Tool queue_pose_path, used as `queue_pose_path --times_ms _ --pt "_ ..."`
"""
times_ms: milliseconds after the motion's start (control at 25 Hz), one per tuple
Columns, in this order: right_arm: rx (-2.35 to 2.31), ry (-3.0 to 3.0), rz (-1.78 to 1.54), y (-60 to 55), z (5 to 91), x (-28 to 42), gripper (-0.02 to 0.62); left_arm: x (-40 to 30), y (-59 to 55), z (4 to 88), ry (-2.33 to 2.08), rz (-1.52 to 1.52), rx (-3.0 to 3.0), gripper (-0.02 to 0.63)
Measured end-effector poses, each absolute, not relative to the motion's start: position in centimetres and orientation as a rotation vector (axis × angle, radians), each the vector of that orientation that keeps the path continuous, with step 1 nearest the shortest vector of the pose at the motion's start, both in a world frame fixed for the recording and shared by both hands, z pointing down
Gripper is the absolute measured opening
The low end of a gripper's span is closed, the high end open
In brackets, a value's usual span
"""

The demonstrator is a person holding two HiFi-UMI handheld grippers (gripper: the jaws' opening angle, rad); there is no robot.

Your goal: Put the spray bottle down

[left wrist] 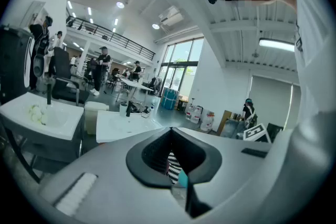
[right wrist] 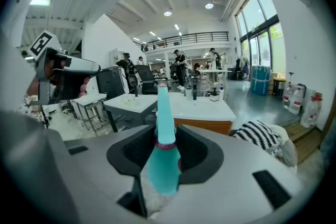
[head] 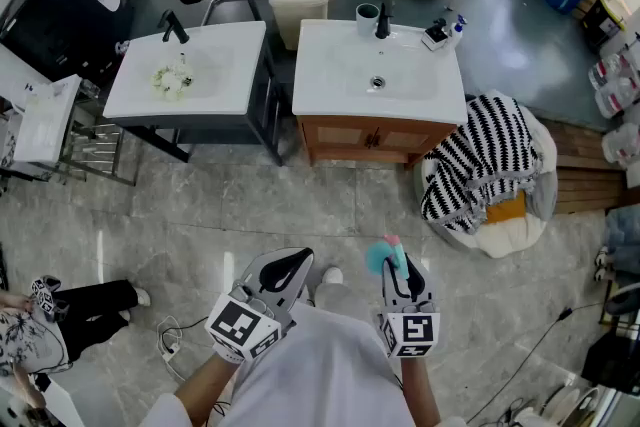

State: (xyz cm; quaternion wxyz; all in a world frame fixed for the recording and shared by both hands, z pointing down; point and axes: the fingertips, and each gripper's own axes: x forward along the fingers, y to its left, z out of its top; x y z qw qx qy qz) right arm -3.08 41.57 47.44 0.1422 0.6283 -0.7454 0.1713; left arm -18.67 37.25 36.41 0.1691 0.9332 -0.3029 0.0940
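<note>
Our right gripper (right wrist: 167, 134) has its jaws pressed on the teal spray bottle (right wrist: 163, 165), gripping it near the pink ring with the narrow end pointing forward past the tips. Our left gripper (left wrist: 170, 134) carries nothing, and its jaws are together at the tips. We hold both low in front of us over the grey marble floor (head: 250, 205), the bottle well short of the white basin (head: 335, 80) on its wooden cabinet (head: 370, 135), with a striped blanket (head: 480, 160) off to the right.
</note>
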Motion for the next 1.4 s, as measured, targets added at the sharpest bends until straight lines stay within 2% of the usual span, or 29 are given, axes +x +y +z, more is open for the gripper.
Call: queue_pose_path --times_ms 200,960,1400 --pt "1.972 -2.040 0.503 44.4 44.9 1.3 0.123 -16.6 39.1 36.8 -0.793 0.288 2.661 0.002" --pt "2.117 -2.079 0.430 43.9 41.1 3.9 0.123 -14.2 38.5 37.3 -0.881 0.431 2.734 0.002" --pt "2.107 -2.126 0.393 37.2 40.5 5.6 0.123 -10.7 32.4 38.1 -0.842 0.387 2.752 0.002"
